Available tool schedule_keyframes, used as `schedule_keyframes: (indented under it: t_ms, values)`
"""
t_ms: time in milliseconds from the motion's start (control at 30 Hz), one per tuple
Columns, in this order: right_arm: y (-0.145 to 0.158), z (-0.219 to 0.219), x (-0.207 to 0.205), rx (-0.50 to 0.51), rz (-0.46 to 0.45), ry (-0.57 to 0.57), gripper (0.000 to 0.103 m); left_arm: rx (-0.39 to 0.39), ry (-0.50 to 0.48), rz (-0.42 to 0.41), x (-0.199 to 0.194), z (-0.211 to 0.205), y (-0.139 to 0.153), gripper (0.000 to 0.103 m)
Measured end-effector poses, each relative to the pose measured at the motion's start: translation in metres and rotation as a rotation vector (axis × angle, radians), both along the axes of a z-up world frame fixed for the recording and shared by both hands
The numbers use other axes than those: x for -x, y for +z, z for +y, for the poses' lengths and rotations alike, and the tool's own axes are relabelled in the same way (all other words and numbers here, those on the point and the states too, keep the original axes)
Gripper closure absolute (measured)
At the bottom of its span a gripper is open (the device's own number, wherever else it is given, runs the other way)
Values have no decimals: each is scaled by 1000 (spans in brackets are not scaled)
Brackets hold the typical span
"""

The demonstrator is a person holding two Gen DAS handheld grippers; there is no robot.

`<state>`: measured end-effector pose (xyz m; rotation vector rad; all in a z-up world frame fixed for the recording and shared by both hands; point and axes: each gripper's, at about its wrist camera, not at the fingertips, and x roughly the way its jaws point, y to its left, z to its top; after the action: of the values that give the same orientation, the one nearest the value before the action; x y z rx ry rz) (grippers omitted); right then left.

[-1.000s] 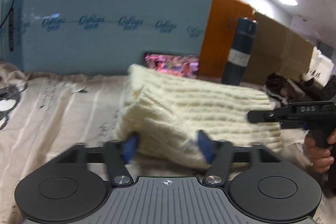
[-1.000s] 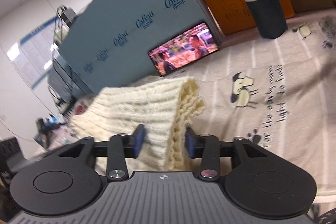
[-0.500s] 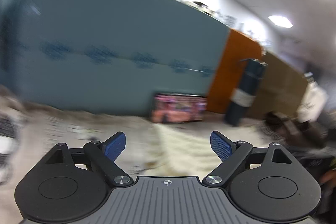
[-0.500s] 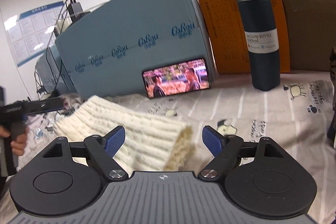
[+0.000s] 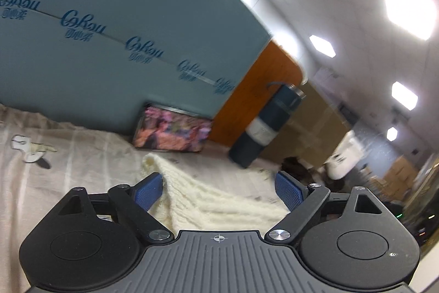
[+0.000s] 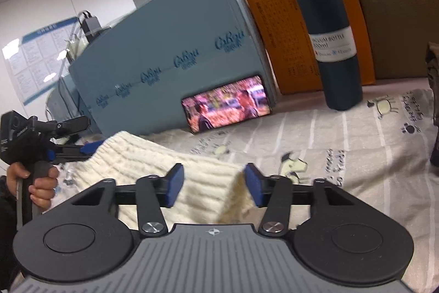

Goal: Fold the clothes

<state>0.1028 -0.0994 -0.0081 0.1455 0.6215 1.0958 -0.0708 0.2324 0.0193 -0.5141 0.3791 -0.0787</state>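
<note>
While both your left gripper (image 5: 219, 190) and right gripper (image 6: 214, 183) gape empty, pinch the soft, floppy cream knit (image 6: 153, 164) at its thick folded edge, lower centre.

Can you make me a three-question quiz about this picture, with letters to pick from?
1. Where is the phone?
A. leaning on the teal box
B. on the cream knit
C. under the bottle

2. What colour is the bottle?
A. red
B. dark blue
C. white

3. How is the right gripper?
A. clamped on the knit
B. open, knit between its blue pads
C. holding the phone

Answers: 1 A, its back rests against the box. 2 B, dark blue with a white label. 3 B, gaps show beside both pads.
</note>
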Motion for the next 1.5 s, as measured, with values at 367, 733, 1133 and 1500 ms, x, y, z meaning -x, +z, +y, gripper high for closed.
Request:
schedule_keyframes:
  t_ms: [367, 733, 1133, 1500]
  values:
    - [16, -22, 19, -83, -25, 1, 91, -130, 42, -35, 33, -11, 7, 86]
    - [27, -62, 83, -180, -67, 84, 92, -133, -131, -231, 110, -35, 11, 86]
    - [20, -88, 123, -129, -96, 105, 68, -177, -265, -209, 165, -59, -10, 83]
    - [15, -40, 45, -155, 95, 0, 29, -190, 12, -119, 133, -38, 6, 22]
